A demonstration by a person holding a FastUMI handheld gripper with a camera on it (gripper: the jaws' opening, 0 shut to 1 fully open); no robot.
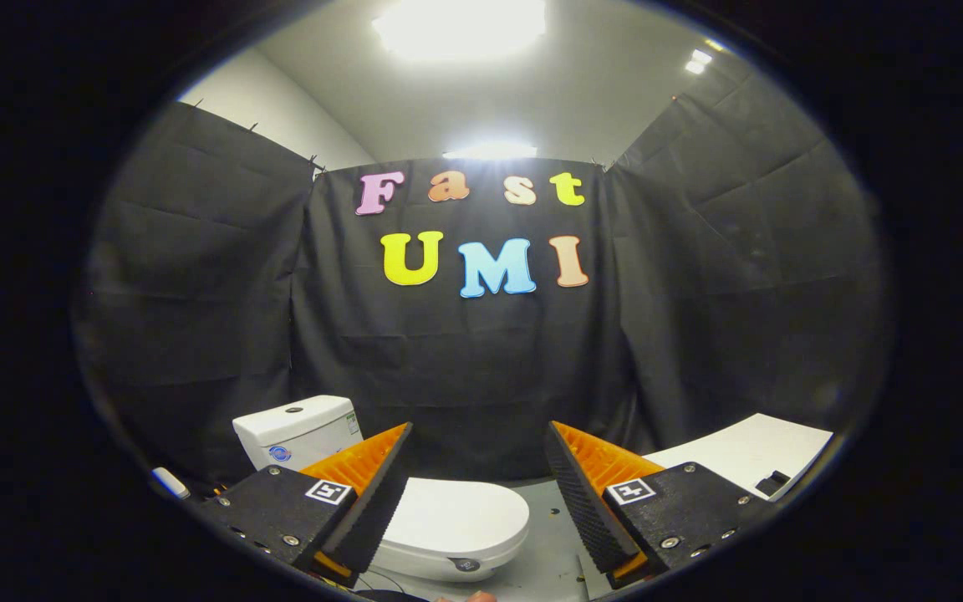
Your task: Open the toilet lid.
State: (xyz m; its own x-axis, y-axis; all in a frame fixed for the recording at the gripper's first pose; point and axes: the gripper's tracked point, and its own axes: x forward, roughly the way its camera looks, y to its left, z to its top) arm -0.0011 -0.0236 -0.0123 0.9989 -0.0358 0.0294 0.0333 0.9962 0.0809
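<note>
The tongs (477,493) hang wide apart with nothing between them, and the toilet (415,518) sits just ahead at about eleven o'clock, its lid (456,512) down. The lid looks stiff, smooth and probably slippery, so hooking its front rim seems best.

Surface finishes noted at the booth

The toilet lid (456,510), just ahead of the fingers, looked glossy and smooth, as did the cistern (298,431) beyond the left finger. The gripper (477,493) stood spread with nothing between; its pads (381,502) were ribbed and matt. The wall cloth (481,376) hung creased and dull.
</note>
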